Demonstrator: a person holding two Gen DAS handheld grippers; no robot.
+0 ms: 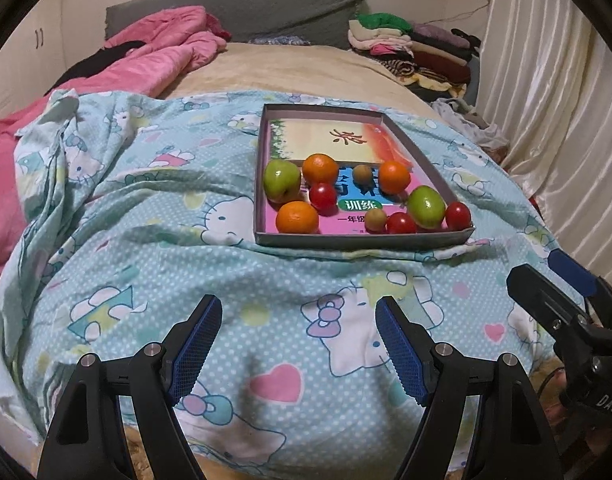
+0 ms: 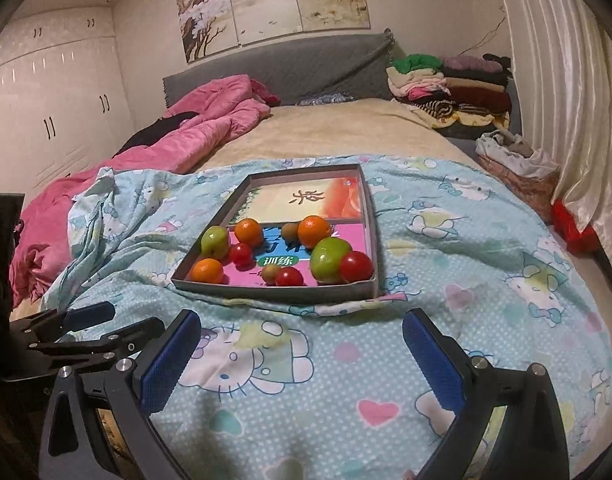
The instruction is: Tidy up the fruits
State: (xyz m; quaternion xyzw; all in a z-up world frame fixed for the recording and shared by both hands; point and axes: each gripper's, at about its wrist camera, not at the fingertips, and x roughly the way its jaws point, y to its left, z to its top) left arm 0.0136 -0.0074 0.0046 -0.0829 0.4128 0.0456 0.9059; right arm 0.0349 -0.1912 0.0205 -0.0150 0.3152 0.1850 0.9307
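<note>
A shallow grey box tray [image 1: 362, 240] [image 2: 274, 292] lies on the cartoon-cat bedsheet [image 1: 154, 240], lined with books. In its near half lie three oranges [image 1: 297, 217] [image 2: 207, 271], two green apples [image 1: 282, 182] [image 2: 328, 258], three red tomatoes [image 1: 323, 198] [image 2: 356, 266] and two small brown fruits [image 1: 375, 220] [image 2: 270, 272]. My left gripper [image 1: 299, 302] hovers open over the sheet, short of the tray, nothing between its blue pads. My right gripper [image 2: 303, 316] is open wide and empty, also in front of the tray. Each shows at the other view's edge: right gripper [image 1: 546, 276], left gripper [image 2: 130, 318].
A crumpled pink quilt [image 1: 146, 56] lies on the far left of the bed. Folded clothes [image 2: 450, 88] are stacked by the grey headboard [image 2: 290, 68]. A white curtain [image 2: 566, 100] hangs along the right, with a lined basket [image 2: 518, 168] and a red bag [image 2: 574, 228] beside it.
</note>
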